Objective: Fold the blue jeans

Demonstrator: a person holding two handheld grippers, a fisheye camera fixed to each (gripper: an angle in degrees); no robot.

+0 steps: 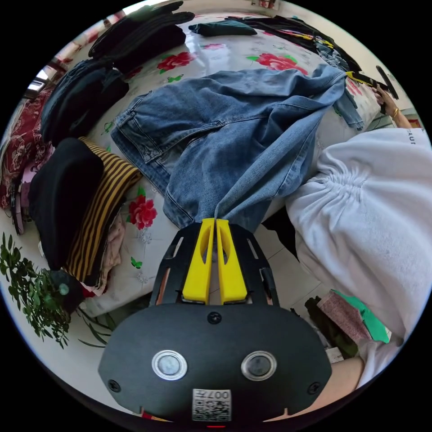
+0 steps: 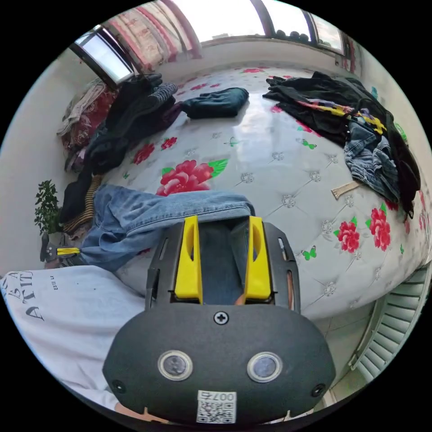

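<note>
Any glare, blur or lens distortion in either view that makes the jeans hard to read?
Left gripper view: sharp, evenly lit; fisheye bends the blue jeans and bed, which carries a mild sheen; the left gripper is crisp. Right gripper view: blown-out window, glare streak on the bed; jeans and right gripper readable.

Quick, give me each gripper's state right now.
Left gripper: closed, fingers pinching a fold of the blue jeans.
Right gripper: open, denim lying between the fingers, not pressed.
</note>
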